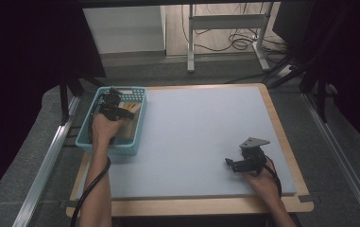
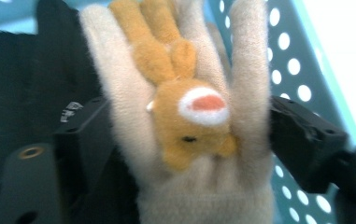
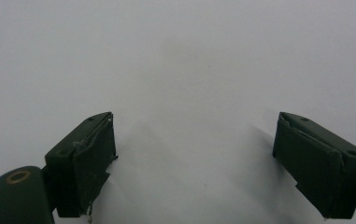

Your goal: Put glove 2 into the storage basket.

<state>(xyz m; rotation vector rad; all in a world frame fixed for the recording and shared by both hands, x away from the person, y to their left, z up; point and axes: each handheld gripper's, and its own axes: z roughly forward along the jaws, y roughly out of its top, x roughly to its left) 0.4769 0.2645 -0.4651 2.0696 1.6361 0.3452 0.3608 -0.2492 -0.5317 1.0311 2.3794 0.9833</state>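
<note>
The left gripper (image 1: 121,109) is low inside the turquoise basket (image 1: 137,126), which stands at the left edge of the table (image 1: 206,127); the person's left hand (image 1: 103,127) holds it from behind, and a black cable (image 1: 92,184) runs back along the forearm; in the left gripper view a cream plush glove (image 2: 199,186) lies between the two black jaws, with its fingers pointing away from the camera toward the far wall of the basket; on the palm of the glove sits a small orange animal face (image 2: 189,121) with long ears and a white and red patch; the jaws stand on both sides of the glove, close to its fur, but they look parted from it and not pressing, so I read them as open with the glove between them; beside the glove the basket wall with round holes (image 2: 288,70) is visible; the glove is therefore in the basket, resting on its contents; the right gripper (image 1: 236,164) is well apart, near the right front part of the table, held by the right hand (image 1: 262,182); in the right gripper view its jaws are wide open over the bare pale surface (image 3: 180,70), with nothing between them.
</note>
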